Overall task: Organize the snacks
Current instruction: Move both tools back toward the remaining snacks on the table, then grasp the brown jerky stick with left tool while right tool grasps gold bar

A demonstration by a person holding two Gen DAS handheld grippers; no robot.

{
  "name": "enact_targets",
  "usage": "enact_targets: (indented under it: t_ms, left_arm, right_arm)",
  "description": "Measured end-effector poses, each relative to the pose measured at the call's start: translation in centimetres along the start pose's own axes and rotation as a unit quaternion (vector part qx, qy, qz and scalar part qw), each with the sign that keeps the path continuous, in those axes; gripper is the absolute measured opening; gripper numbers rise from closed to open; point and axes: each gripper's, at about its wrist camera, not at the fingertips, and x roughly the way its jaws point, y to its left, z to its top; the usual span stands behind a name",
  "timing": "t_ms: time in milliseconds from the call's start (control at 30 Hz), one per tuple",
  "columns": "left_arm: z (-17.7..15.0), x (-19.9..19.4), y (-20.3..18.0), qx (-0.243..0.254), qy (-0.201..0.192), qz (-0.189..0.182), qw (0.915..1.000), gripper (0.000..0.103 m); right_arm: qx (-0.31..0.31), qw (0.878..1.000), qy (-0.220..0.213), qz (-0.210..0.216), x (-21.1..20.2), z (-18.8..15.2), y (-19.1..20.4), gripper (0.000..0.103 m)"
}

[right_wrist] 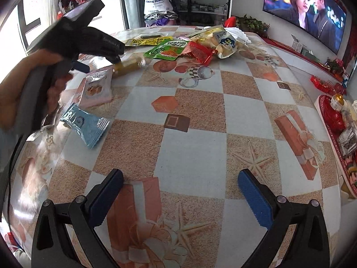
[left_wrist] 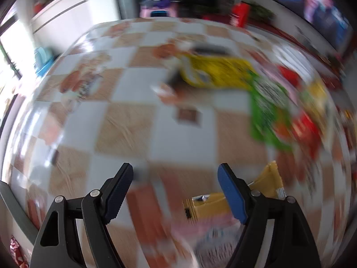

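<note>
My left gripper [left_wrist: 175, 172] is open and hangs over the tablecloth; this view is blurred. A gold snack packet [left_wrist: 209, 203] lies just by its blue right pad [left_wrist: 232, 192], and a pink packet [left_wrist: 200, 230] lies low between the fingers, neither one gripped. In the right wrist view a hand holds that left gripper [right_wrist: 100, 63] above the pink packet [right_wrist: 98, 87], beside the gold packet [right_wrist: 129, 65]. A light blue packet [right_wrist: 84, 125] lies nearer. My right gripper [right_wrist: 180, 176] is open over bare cloth, nothing between its fingers.
A pile of snacks sits at the far side: green bag [right_wrist: 167, 49], red packet [right_wrist: 198, 51], pale bag [right_wrist: 221, 40], yellow bag [right_wrist: 147, 41]. A red tray [right_wrist: 323, 107] with jars stands at the right edge. The checked tablecloth [right_wrist: 191, 151] covers the table.
</note>
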Motion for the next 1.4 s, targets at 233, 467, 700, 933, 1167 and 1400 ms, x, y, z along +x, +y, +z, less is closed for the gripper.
enact_targets:
  t_ms: [233,467,700,933,1167,1400]
  left_arm:
    - [-7.1,-5.6,-1.3,0.051,-0.020,-0.079,0.9954,0.080]
    - [-13.7,-12.3,4.2,-0.021,-0.070,-0.102,0.9921,0.081]
    - [-17.4,-9.9,8.3,-0.102,-0.018,-0.145,0.9840,0.081]
    - [-15.3,-8.8,8.0,-0.094,-0.030,-0.123,0.9875,0.081]
    - [-12.0,-6.9,7.9,-0.160,-0.027,-0.091,0.9824,0.081]
    - [-11.4,-6.4,6.3,-0.123,-0.023,-0.063,0.9902,0.029]
  right_arm:
    - [0.000,1.000,0.000,0.000,0.1,0.0,0.0,0.103]
    - [-0.002,1.000,0.001,-0.003,0.1,0.0,0.2,0.103]
    - [-0.002,1.000,0.001,-0.003,0.1,-0.1,0.3,0.103]
    - [-0.003,1.000,0.001,-0.004,0.2,-0.1,0.3,0.103]
    - [-0.004,1.000,0.002,-0.005,0.3,-0.1,0.3,0.103]
    - [-0.011,0.999,0.034,0.026,0.4,1.0,0.5,0.103]
